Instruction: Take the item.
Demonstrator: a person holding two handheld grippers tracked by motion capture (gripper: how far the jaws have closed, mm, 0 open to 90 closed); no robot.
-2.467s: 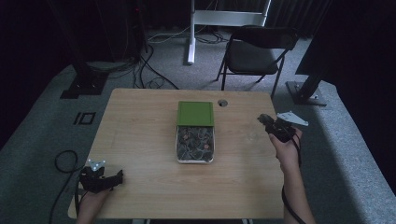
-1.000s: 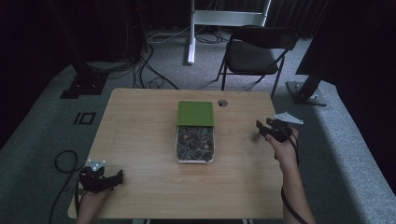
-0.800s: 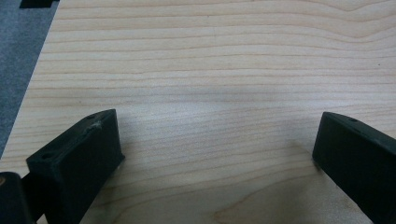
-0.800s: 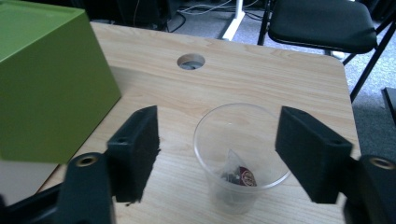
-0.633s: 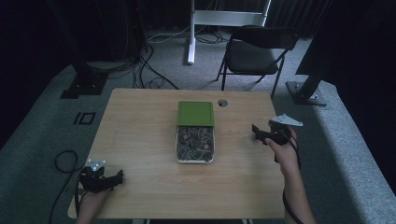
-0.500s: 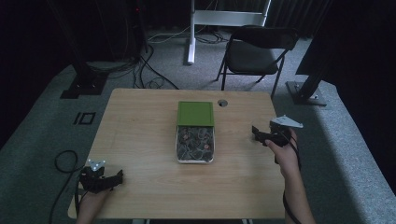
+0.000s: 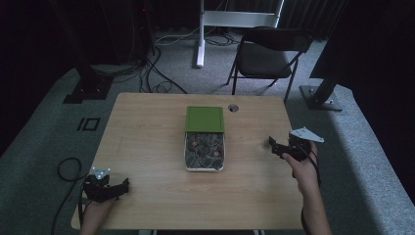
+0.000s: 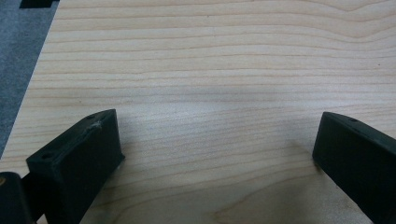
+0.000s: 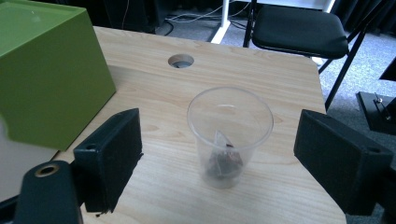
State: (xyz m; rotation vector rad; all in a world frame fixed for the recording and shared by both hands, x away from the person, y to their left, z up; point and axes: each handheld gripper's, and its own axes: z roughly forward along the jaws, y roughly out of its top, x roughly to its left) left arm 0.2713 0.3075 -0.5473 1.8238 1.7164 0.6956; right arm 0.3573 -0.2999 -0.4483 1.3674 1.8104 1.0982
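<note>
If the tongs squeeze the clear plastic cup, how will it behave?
The clear plastic cup looks thin-walled, so it would probably flex or crumple. Holding only a small pyramid tea bag, it is likely light. Tall and narrow-based, it may tip or slide if pushed.

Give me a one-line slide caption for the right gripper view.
Right gripper, jaws wide open, faces a clear plastic cup holding a tea bag, beside a green box.

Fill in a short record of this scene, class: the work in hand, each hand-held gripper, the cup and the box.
work: a tea bag lies in a clear cup
right hand-held gripper: jaws have just been opening; they stand wide to either side of the cup, apart from it
left hand-held gripper: open over bare table
cup: upright on the table
green box: stands beside the cup
</note>
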